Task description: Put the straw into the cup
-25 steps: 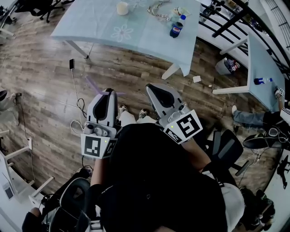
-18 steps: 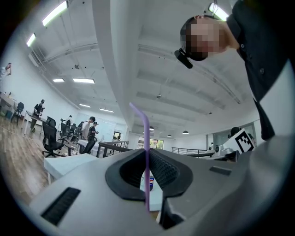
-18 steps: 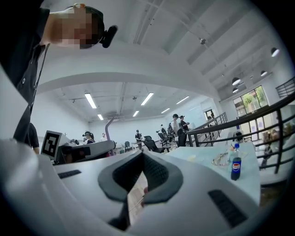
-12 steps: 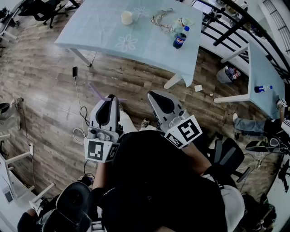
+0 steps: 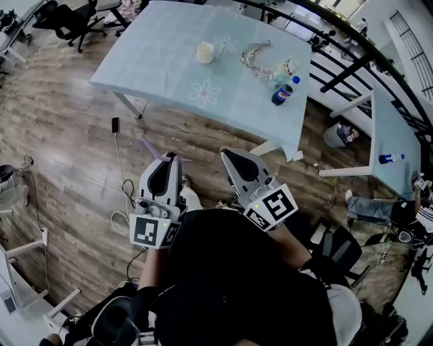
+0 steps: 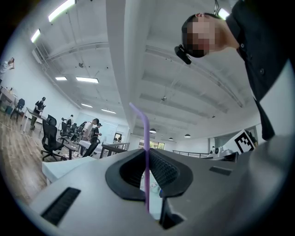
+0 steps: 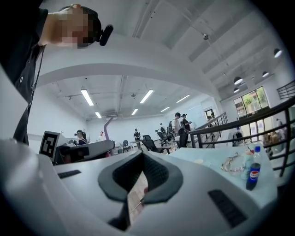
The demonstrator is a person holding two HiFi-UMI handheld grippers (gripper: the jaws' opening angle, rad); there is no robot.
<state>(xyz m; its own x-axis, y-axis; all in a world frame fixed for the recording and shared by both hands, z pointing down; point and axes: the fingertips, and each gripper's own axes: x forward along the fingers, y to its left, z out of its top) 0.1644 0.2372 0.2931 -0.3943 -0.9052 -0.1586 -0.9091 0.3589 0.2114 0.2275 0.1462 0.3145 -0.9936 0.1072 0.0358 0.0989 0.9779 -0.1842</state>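
A cream cup [image 5: 204, 52] stands on the pale blue table [image 5: 162, 61], far from both grippers. My left gripper [image 5: 167, 157] is shut on a purple straw [image 5: 150, 149], which sticks out to the left over the wood floor. In the left gripper view the straw [image 6: 145, 133] runs up between the closed pads of the left gripper [image 6: 146, 153], its top bent left. My right gripper [image 5: 226, 153] is beside the left one, held close to the body. In the right gripper view the right gripper [image 7: 140, 154] is shut with nothing in it.
On the table there are also a cola bottle [image 5: 282, 92], a chain-like tangle [image 5: 257, 55] and a small packet [image 5: 289, 66]. A cable and phone [image 5: 116, 125] lie on the floor near the table leg. Office chairs [image 5: 64, 20] stand at the far left.
The table with the cup has slid lower and to the right in the head view, so it is closer. Both grippers stay shut, the straw still in the left one.
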